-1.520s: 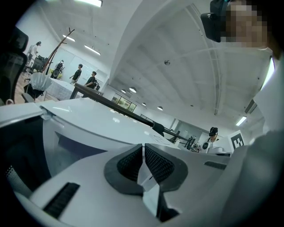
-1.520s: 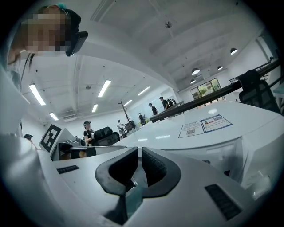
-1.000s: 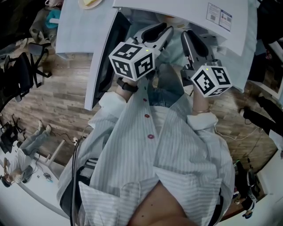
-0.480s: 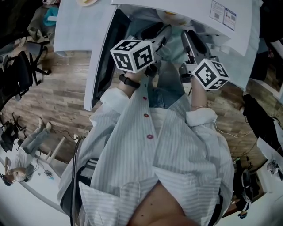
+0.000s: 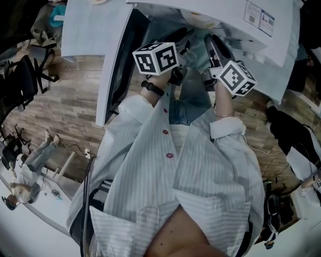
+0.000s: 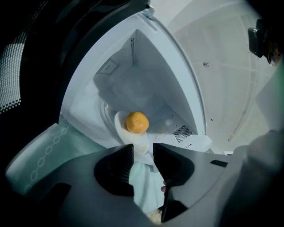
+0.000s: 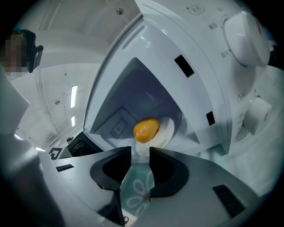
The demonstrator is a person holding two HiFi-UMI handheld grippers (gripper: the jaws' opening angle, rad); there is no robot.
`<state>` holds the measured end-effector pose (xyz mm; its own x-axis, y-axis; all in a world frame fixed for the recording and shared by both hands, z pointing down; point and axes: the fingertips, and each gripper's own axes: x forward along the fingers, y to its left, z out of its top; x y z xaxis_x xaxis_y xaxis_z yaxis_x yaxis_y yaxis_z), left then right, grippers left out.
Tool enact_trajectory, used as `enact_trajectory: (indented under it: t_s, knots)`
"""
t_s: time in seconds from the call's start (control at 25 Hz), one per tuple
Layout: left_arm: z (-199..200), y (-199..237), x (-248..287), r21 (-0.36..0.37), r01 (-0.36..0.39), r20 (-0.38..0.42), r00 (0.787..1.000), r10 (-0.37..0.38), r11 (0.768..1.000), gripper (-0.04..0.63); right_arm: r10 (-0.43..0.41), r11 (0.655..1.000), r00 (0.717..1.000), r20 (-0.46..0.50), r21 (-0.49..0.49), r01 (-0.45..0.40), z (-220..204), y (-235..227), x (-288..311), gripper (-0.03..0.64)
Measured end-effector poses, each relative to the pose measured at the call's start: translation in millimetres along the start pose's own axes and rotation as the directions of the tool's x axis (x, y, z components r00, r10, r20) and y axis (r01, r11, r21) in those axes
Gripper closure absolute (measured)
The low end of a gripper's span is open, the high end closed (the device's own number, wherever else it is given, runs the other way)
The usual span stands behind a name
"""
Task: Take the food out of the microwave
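An orange bun (image 6: 136, 123) (image 7: 146, 128) lies on a white plate (image 6: 124, 133) (image 7: 167, 129) inside the open microwave (image 5: 215, 12). Both grippers point into the opening, side by side. My left gripper (image 5: 183, 42) (image 6: 143, 150) is open. The plate's near rim shows in the gap beyond its tips, and the pads do not press on it. The jaws of my right gripper (image 5: 215, 47) (image 7: 140, 153) are opening. The plate's rim shows just past their tips and nothing is gripped.
The microwave door (image 5: 118, 65) swings out to the left of my left gripper. A teal patterned cloth (image 7: 137, 190) (image 6: 35, 164) lies under the grippers in front of the microwave. A round white knob-like part (image 7: 246, 37) sits on the panel at the right. Wooden floor (image 5: 65, 100) lies below.
Both grippers have rolled and shifted closer to the microwave opening. Their marker cubes now sit a little higher in the head view.
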<state>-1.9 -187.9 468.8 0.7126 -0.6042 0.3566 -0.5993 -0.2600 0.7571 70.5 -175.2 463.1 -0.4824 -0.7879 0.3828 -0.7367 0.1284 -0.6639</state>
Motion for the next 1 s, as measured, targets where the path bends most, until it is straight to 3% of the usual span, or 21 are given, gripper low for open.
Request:
enact_trajectory:
  t_s: [0.56, 1.0]
  knots:
    - [-17, 35, 24, -0.191, -0.018, -0.038, 0.999, 0.011, 0.981, 0.466, -0.025, 0.980, 0.999, -0.039, 0.194, 0.032, -22, -33, 26, 0.489]
    - [-9, 39, 38, -0.377, 0.006, -0.004, 1.000, -0.008, 0.926, 0.456, -0.021, 0.943, 1.000, -0.020, 0.333, 0.026, -19, -42, 37, 0.489]
